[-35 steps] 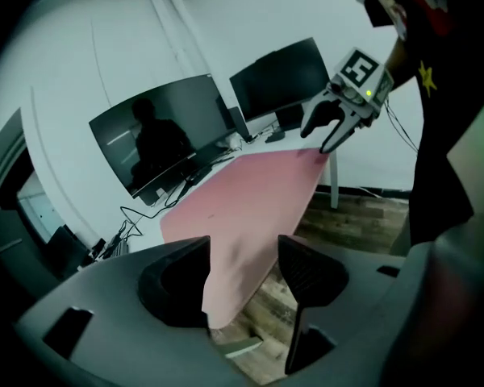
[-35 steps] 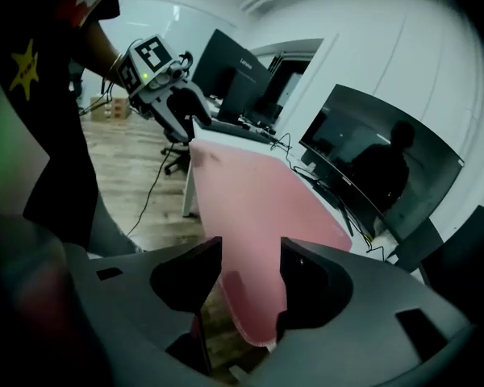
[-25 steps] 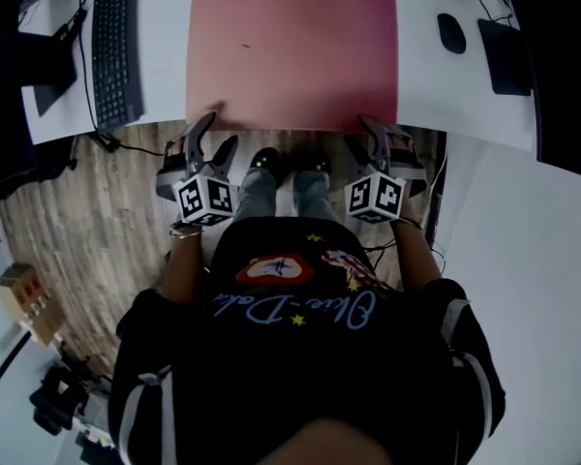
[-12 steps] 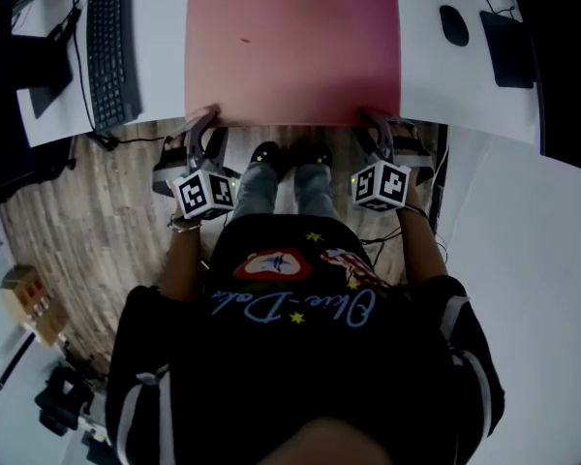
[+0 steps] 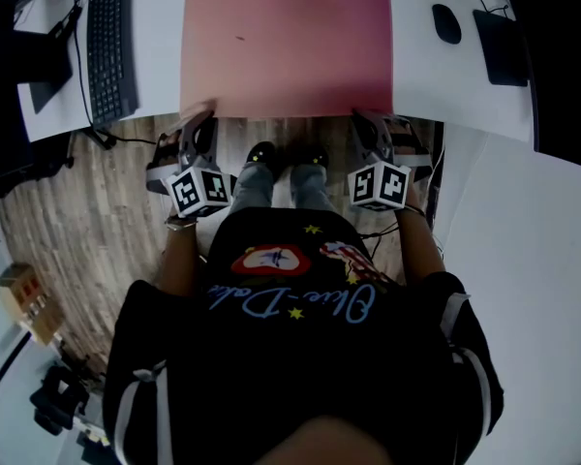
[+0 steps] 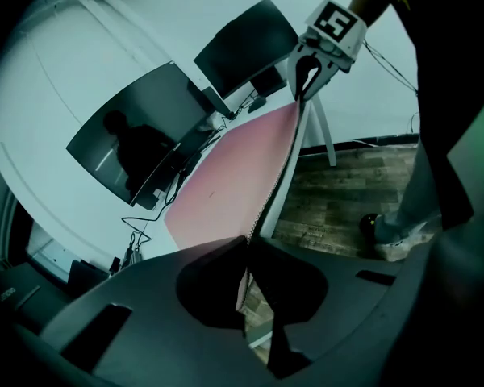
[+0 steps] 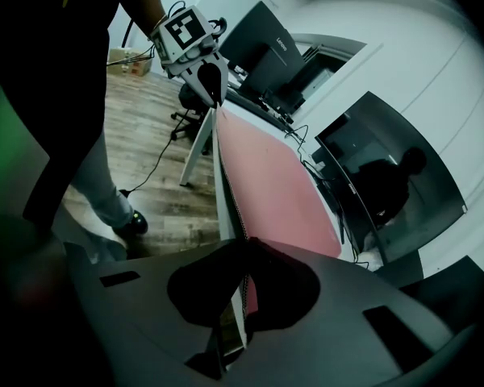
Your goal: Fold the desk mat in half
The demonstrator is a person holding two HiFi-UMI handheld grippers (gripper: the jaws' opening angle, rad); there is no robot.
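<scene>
Jaws of the left gripper (image 6: 246,250) are clenched on the near edge of the pink desk mat (image 5: 286,37), which lies flat on the desk (image 5: 160,61). The right gripper (image 7: 244,252) is closing on that edge's other corner. Such thin bites (hem only) could slip during lifting. One monitor (image 7: 262,43) reads "Lenovo".

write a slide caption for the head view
Left gripper grips the pink desk mat by its near edge; jaws of the right gripper are closing on that edge.
</scene>
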